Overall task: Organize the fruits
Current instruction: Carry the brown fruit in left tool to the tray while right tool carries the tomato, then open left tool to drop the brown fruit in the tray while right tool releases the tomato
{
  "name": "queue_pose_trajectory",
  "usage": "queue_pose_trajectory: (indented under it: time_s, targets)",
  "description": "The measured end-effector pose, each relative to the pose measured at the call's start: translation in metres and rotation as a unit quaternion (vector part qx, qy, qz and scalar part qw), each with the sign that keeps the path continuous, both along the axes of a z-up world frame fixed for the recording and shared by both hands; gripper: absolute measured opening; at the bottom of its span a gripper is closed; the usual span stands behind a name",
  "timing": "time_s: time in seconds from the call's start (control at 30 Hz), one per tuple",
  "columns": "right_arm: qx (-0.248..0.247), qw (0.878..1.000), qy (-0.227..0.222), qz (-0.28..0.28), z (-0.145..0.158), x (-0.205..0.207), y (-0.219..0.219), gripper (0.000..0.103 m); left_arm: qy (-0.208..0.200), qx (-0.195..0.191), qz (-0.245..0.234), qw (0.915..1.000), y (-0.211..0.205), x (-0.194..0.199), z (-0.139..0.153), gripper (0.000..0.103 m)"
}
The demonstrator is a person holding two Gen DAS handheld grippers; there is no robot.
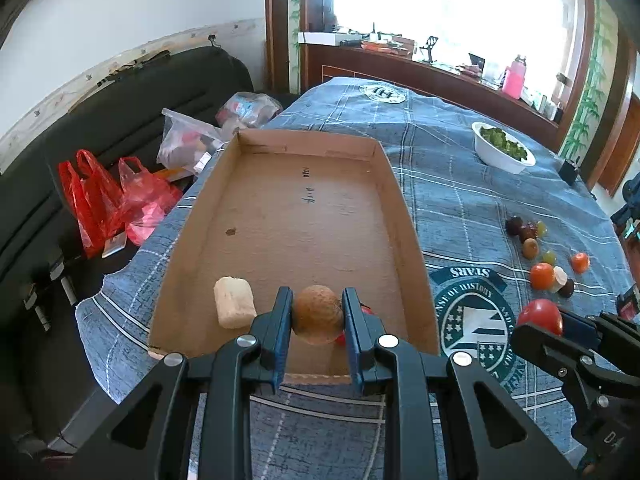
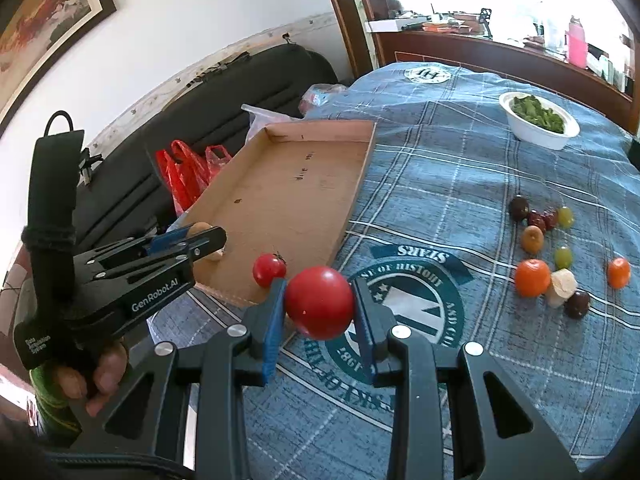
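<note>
Right tongs (image 2: 319,307) grip a tomato (image 2: 319,302); only this view shows the cherry tomato (image 2: 269,269).

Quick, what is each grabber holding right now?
Left gripper: shut on the brown round fruit, over the cardboard tray.
Right gripper: shut on the big red tomato.

1. A cardboard tray (image 1: 296,216) lies on the cloth-covered table (image 1: 460,184), at its left edge.
2. In the tray's near end lie a pale block (image 1: 234,307) and, to its right, a cherry tomato (image 2: 269,269).
3. To the right of the tray, well apart, loose fruits (image 2: 556,256) lie clustered on the table.
4. Behind them stands a bowl of greens (image 2: 538,120).
5. Left of the table, plastic bags (image 1: 116,204) rest on a sofa (image 1: 100,120).
</note>
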State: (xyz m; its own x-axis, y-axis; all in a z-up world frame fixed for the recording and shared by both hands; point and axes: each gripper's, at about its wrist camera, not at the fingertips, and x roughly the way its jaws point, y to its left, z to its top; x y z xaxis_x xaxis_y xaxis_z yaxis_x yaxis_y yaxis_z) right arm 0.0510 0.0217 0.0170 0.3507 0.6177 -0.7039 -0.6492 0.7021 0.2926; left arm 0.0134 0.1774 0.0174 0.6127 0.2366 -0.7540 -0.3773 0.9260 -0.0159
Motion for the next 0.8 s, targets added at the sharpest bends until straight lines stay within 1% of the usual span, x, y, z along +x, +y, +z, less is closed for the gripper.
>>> queue_pose_trajectory:
  time_s: [0.23, 0.43, 0.57, 0.8]
  targets:
    - [0.015, 0.999, 0.028, 0.015, -0.008, 0.022, 0.026, 0.035, 0.002, -0.002, 0.018, 0.9998, 0.022, 0.008, -0.001, 0.024]
    - [0.002, 0.999, 0.029, 0.039, -0.015, 0.037, 0.067, 0.035, 0.010, -0.002, 0.043, 0.9990, 0.050, 0.030, -0.004, 0.024]
    - [-0.022, 0.998, 0.030, 0.047, -0.027, 0.049, 0.093, 0.035, 0.041, -0.007, 0.055, 0.9976, 0.065, 0.052, -0.018, 0.024]
    - [-0.061, 0.995, 0.042, 0.062, -0.053, 0.058, 0.117, 0.035, 0.081, 0.006, 0.058, 0.9950, 0.066, 0.064, -0.038, 0.024]
